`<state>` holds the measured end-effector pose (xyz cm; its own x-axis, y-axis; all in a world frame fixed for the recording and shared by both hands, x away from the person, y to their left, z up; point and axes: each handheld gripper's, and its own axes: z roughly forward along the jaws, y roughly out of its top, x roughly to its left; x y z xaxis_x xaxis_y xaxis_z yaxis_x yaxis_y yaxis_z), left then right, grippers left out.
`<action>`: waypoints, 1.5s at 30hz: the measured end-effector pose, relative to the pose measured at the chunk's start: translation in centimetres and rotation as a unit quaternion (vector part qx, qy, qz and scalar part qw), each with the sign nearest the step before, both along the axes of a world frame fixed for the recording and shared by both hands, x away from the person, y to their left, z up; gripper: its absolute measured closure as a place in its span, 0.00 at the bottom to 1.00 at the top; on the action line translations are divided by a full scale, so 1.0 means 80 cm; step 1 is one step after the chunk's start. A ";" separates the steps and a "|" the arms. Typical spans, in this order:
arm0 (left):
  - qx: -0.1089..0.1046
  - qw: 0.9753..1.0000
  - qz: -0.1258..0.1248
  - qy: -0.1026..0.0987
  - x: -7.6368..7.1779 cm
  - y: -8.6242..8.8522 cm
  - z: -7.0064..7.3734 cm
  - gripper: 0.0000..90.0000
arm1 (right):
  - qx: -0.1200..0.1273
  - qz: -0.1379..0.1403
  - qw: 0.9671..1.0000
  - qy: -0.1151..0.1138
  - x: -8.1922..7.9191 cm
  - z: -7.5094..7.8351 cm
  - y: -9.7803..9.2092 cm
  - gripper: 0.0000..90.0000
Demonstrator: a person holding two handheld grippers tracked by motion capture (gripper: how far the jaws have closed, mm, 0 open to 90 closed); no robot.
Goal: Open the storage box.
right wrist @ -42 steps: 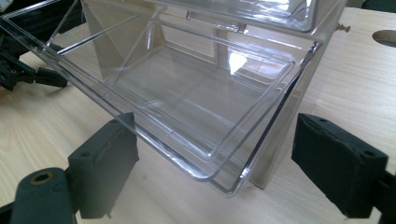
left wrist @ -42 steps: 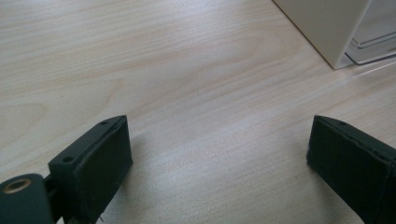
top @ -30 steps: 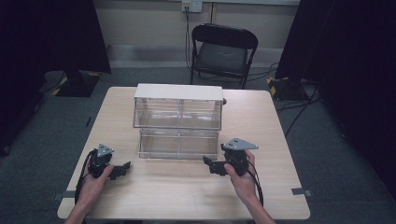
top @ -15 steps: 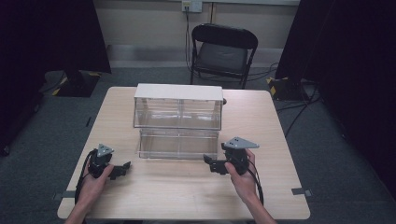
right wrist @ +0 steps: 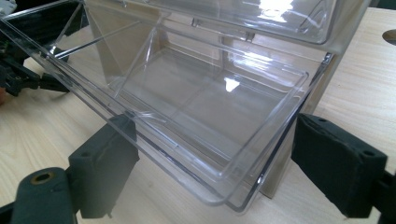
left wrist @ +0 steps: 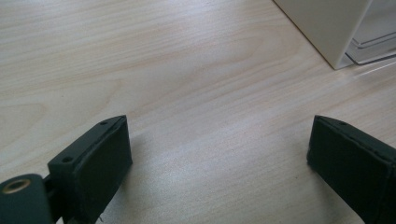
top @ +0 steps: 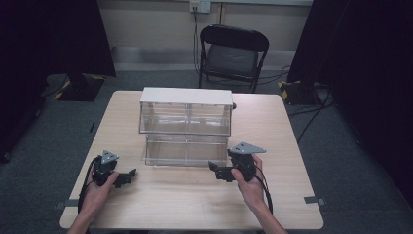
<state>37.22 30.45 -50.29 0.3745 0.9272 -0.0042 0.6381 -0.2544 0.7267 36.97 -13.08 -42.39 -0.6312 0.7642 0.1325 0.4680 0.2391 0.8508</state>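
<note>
A white-topped cabinet [top: 185, 105] with clear plastic drawers stands mid-table. Its lower clear drawer [top: 187, 151] is pulled out toward me and looks empty. My right gripper [top: 218, 170] is open just in front of the drawer's right part. In the right gripper view, the drawer [right wrist: 210, 107] runs across between the wide jaws of the right gripper [right wrist: 219, 140], its front corner close to them. My left gripper [top: 125, 176] rests open on the table, left of the drawer. In its own view the left gripper [left wrist: 219, 140] has only bare wood between its jaws, and the cabinet's corner [left wrist: 327, 28] is ahead on the right.
The wooden table [top: 195, 204] has bare room in front of and beside the cabinet. A black folding chair [top: 233, 53] stands behind the table's far edge. Dark curtains flank the room. Tape marks sit near the table's front corners.
</note>
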 end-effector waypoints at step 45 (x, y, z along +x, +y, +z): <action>-0.002 1.000 0.000 0.001 0.001 0.000 0.000 0.05 | 0.004 0.001 1.000 -0.010 0.015 0.013 0.003 0.15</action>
